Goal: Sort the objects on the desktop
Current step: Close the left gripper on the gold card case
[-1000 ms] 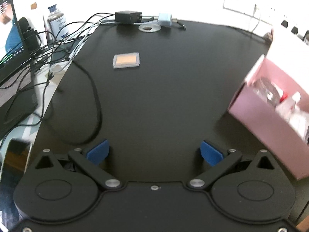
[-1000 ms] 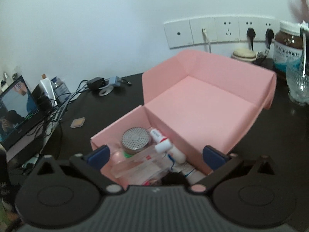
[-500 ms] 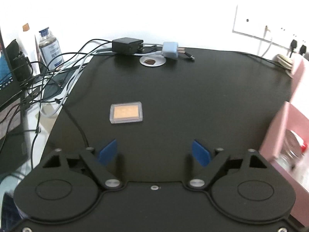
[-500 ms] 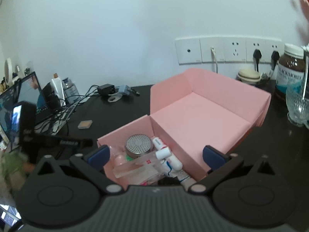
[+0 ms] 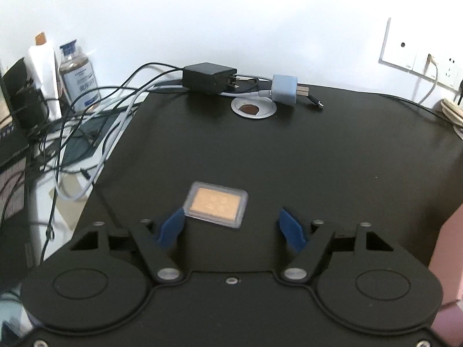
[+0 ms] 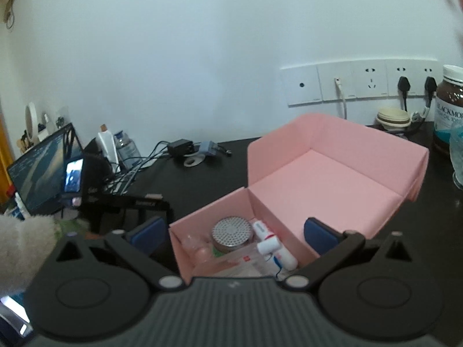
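left gripper [image 5: 230,225] is closing, jaws about halfway in, with nothing pinched yet. the small clear case [image 5: 216,204] with the tan card inside lies flat on the black desk [image 5: 318,159], just ahead of the fingertips and a bit toward the left blue pad [image 5: 170,227], which looks almost at its corner. its long axis runs roughly across the jaws, slightly skewed, so i'd guess they end up squeezing the short ends. right gripper [image 6: 233,231] hangs wide open and empty over the pink box [image 6: 332,179], well away, so the left hand is clearly nearer. further back are the black charger [image 5: 209,77], blue plug [image 5: 285,89], tangled cables and a white wall.
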Demonstrator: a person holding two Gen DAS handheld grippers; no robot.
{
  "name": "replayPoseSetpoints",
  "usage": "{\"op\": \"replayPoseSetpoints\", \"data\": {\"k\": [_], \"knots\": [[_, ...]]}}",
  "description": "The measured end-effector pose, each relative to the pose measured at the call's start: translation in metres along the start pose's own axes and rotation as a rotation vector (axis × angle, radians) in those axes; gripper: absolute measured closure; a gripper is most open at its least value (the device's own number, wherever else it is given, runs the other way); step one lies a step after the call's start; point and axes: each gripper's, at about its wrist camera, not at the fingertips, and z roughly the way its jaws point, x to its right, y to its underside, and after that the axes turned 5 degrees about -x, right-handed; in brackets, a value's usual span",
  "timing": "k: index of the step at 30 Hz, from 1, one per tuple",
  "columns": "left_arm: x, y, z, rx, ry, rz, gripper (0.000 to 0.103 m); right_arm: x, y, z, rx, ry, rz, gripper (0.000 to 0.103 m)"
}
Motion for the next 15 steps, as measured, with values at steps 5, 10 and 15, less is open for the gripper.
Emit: {"op": "replayPoseSetpoints", "data": {"k": [5,10,15], "knots": [[-0.003,-0.011,0.007,-0.005,0.014,0.028,0.039,-0.001,0.000,-0.002,-0.001,0.000,-0.017,0.001],[-0.001,-0.010,0.008,0.011,0.045,0.069,0.050,0.001,-0.001,-0.001,0.003,-0.004,0.006,0.001],[0.007,-0.004,0.004,0.012,0.091,0.128,0.050,0.001,0.001,0.000,0.000,0.001,0.009,0.001]]}}
